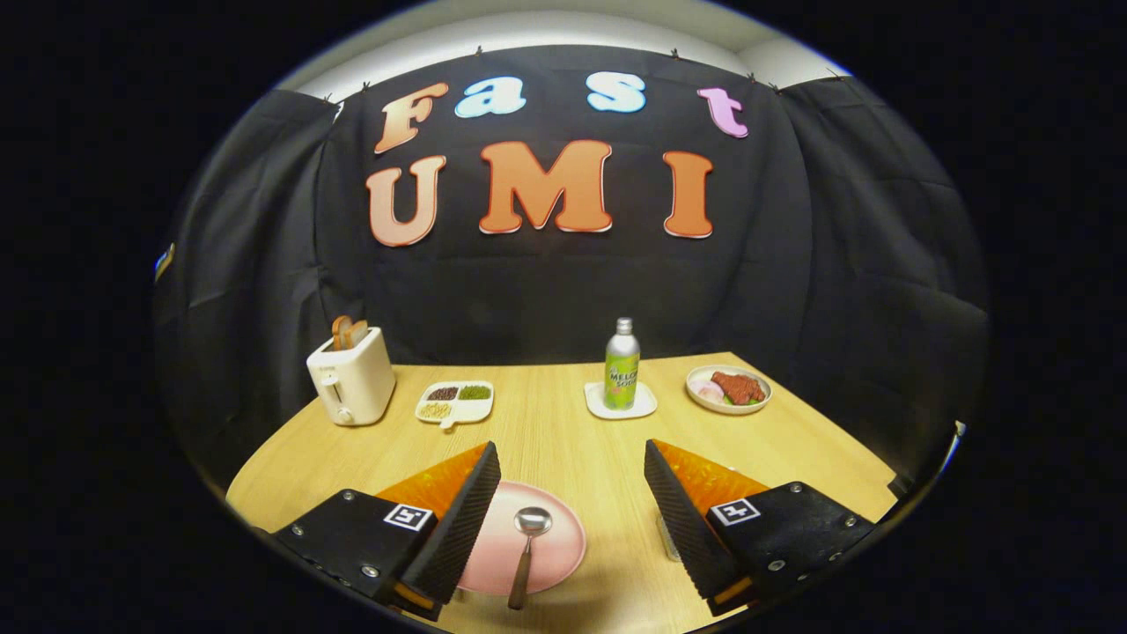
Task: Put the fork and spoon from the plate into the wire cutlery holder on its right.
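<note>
Two ribbed black fingers (458, 519) of the gripper (563, 519) are seen spread wide apart above the wooden table (572, 440), with nothing pressed between them. Between the fingers, closer to the left one, a pink plate (555, 550) is laid on the table, partly covered by that finger. On the plate a spoon (526, 555) is rested, its bowl pointed away from the gripper and its brown handle run back over the near rim. Just inside the right finger, a small part of what may be the wire cutlery holder (666, 537) is glimpsed, though too little is shown to be sure. The fork cannot be made out.

Beyond the fingers, a green drink bottle (622, 365) is stood upright on a white coaster (621, 403). To its right, a dish of food (729, 388) is placed. To its left, a white divided tray (454, 402) holding grains is set, and further left a white toaster (351, 377) with bread slices in its slots.
</note>
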